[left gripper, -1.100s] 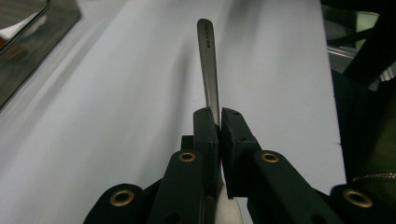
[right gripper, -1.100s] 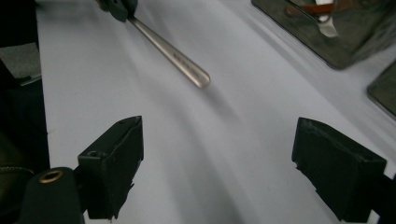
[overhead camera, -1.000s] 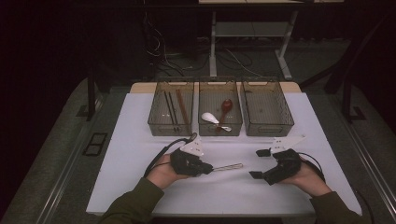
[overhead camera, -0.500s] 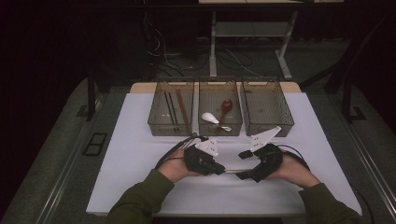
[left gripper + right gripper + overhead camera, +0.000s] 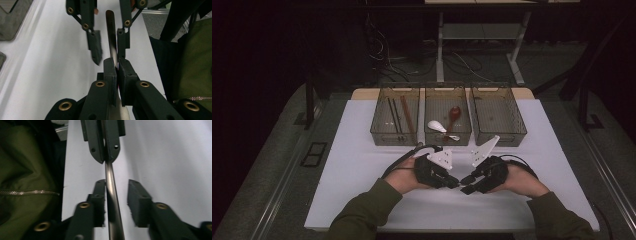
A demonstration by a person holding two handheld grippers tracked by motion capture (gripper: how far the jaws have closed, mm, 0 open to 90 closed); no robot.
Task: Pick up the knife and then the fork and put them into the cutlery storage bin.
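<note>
While both hands sit close together just in front of the middle bin [image 5: 447, 112], the left gripper [image 5: 454, 183] is clenched on a thin metal utensil handle [image 5: 111, 41], jaws pressed tight against it in the left gripper view. The handle sticks out forward from that grip, toward the right gripper [image 5: 464, 186]. In the right gripper view the same handle [image 5: 112, 192] runs between that gripper's two jaws, which stand apart with a clear gap on one side; released, not gripping, one jaw looks just beside or touching the metal, can't tell which. The two gripper tips nearly meet, on the near side of the middle bin and well apart from it, over the white table sheet [image 5: 362, 165]. Which end of the utensil is which is hidden. The middle bin holds a white spoon [image 5: 437, 126] and a dark red spoon [image 5: 454, 114]. Left of it, another bin [image 5: 395, 116] holds long sticks. Right of it, a third bin [image 5: 498, 115]. Olive sleeves [image 5: 362, 212] come in at the near edge.
</note>
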